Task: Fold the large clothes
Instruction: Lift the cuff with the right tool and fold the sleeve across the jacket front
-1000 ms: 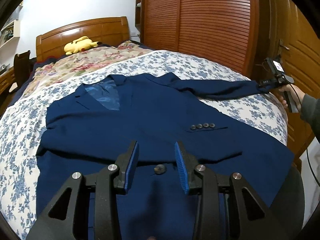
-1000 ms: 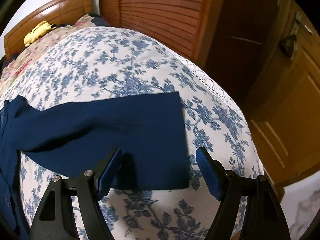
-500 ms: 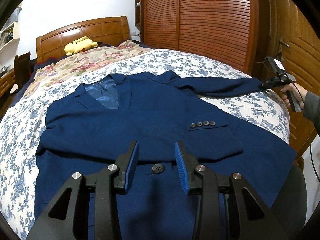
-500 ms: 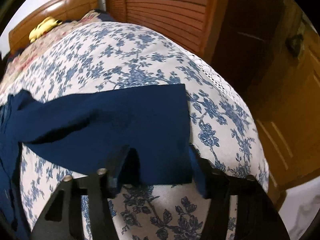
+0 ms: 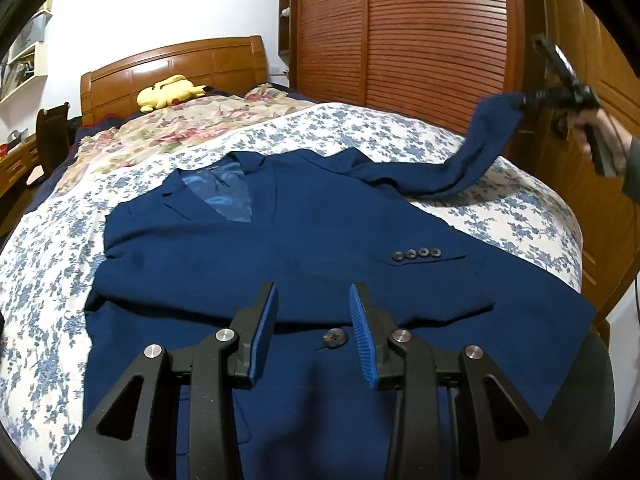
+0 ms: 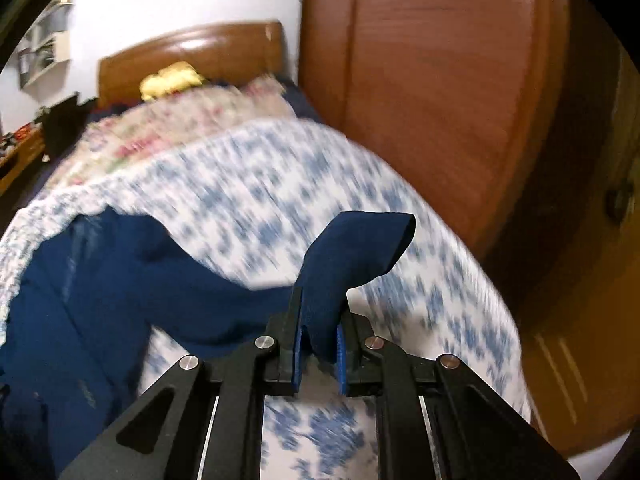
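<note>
Since a second ago the right gripper [image 6: 318, 334] has risen from the bed [image 5: 520, 216] and its jaws have just been closing, so that they now clench the cuff end of the sleeve [image 6: 356, 252] between the blue pads, with the cuff poking out past the fingertips and folding over to the right. Seen from the left wrist, that gripper [image 5: 528, 102] sits high at the far right in the person's hand [image 5: 600, 136], and the sleeve [image 5: 476, 152] hangs from it in a slack arc down to the shoulder of the navy jacket [image 5: 280, 248]. Elsewhere the jacket lies flat on the floral bedspread, face up, collar and lighter blue lining at the far end from the left gripper [image 5: 314, 328], its other sleeve folded across the chest with four cuff buttons [image 5: 418, 255] ahead and right of those jaws. Left jaws stand partly apart and released, holding nothing, hovering over the lower front of the jacket; a single large button [image 5: 335, 338] shows in the gap between them. Beyond the jacket, a yellow plush toy [image 5: 168, 92] rests against the wooden headboard [image 5: 180, 68], and a slatted wooden wardrobe [image 5: 400, 40] stands off to the right of the bed.
</note>
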`<move>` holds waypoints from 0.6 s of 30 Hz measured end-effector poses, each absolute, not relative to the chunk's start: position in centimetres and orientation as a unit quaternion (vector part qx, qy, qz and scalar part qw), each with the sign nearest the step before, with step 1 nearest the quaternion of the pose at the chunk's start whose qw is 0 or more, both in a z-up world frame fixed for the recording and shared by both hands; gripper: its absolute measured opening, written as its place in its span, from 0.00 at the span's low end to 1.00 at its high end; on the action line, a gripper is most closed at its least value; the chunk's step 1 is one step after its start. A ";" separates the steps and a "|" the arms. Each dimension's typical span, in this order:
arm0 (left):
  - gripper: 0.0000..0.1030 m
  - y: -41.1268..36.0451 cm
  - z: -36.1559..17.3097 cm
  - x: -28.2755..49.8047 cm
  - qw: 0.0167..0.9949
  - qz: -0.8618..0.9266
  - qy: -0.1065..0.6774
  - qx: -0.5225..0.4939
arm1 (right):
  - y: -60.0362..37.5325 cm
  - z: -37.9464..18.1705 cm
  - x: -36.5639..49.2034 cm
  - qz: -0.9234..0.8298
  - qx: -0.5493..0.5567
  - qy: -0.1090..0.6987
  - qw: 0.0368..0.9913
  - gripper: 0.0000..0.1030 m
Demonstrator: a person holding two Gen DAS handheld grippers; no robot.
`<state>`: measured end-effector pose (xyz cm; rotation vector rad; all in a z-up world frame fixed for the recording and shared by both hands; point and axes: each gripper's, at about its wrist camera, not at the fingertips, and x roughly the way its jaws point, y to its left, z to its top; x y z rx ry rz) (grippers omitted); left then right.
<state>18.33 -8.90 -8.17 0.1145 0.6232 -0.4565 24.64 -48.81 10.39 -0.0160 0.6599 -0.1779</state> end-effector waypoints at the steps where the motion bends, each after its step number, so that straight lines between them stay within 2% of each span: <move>1: 0.37 -8.6 -8.0 18.2 0.926 -0.221 0.302 0.054 | -47.9 11.6 24.5 -0.082 -0.015 0.313 0.946 0.12; 11: 0.37 -5.1 -6.6 17.3 0.936 -0.201 0.285 0.036 | -37.0 19.9 22.1 -0.005 -0.075 0.221 0.972 0.12; 18: 0.37 -2.6 -6.0 16.8 0.944 -0.181 0.275 0.029 | -27.4 19.9 19.5 0.093 -0.134 0.196 0.967 0.12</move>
